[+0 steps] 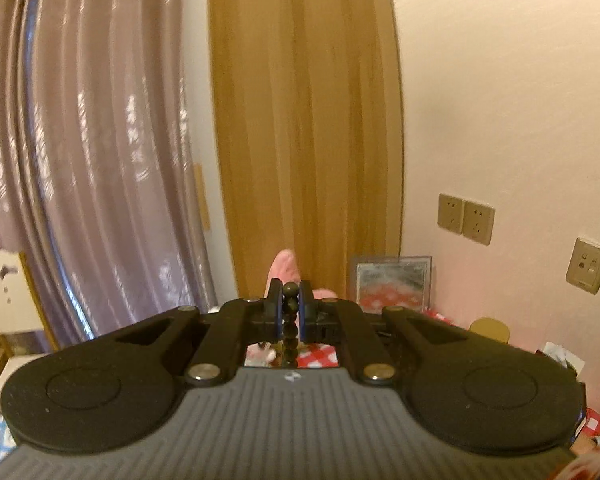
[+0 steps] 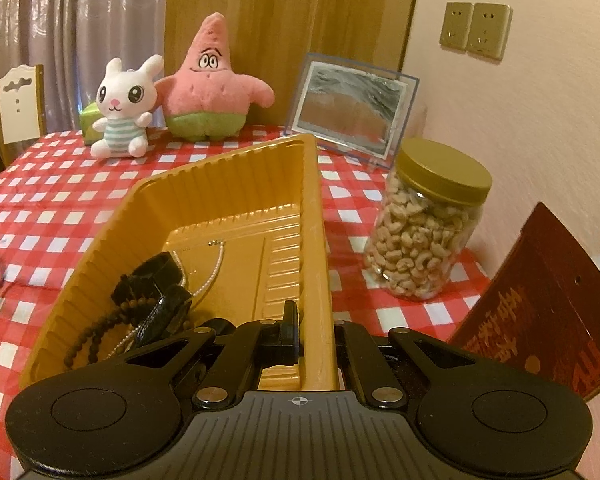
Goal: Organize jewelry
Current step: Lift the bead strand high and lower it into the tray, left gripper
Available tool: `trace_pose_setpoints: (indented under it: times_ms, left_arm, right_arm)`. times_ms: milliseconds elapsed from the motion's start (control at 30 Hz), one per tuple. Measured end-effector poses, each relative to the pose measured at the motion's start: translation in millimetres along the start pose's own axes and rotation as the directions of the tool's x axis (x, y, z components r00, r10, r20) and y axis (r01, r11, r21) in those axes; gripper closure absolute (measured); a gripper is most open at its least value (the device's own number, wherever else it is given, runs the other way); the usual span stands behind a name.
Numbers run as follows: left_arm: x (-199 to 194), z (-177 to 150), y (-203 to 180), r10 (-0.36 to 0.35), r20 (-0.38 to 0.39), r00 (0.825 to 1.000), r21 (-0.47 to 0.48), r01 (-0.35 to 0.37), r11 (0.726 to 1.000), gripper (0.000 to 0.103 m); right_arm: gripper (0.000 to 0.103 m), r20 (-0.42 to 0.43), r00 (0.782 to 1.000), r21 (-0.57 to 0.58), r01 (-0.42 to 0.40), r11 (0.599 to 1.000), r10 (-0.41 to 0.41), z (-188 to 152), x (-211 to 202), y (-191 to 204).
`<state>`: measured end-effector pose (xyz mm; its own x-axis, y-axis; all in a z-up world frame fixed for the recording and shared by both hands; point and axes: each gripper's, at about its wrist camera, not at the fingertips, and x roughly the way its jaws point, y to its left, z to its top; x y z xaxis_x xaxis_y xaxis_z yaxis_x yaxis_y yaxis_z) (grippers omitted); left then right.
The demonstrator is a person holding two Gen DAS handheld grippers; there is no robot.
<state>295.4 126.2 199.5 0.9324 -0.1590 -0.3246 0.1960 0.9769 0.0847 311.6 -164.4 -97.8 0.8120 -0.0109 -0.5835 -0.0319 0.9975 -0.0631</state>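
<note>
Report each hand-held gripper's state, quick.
Left hand-held gripper: shut on a dark bead strand.
Right hand-held gripper: shut on the wall of the yellow tray.

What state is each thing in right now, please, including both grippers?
Left gripper: shut on dark bead strand, lifted.
Right gripper: shut on yellow tray wall.
Tray: tilted, holding jewelry.
Cashew jar: upright, lid on.
Photo frame: standing.
</note>
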Motion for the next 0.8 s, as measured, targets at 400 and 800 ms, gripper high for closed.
trace_pose_setpoints:
  times_ms: [400, 800]
  left_arm:
    - [30, 43, -46, -0.184, 0.096, 0.978, 0.041, 0.181, 0.983, 0.097]
    - [88, -3, -86, -0.345, -0.049, 0.937, -0.095, 0.339, 0.936, 0.097]
  right_arm:
    - [0.100, -0.002, 1.000, 0.004, -0.017, 1.000, 0.017, -1, 6, -3]
    - [0.100, -0.011, 1.000, 0.013, -0.020, 1.000, 0.020, -5, 3, 0]
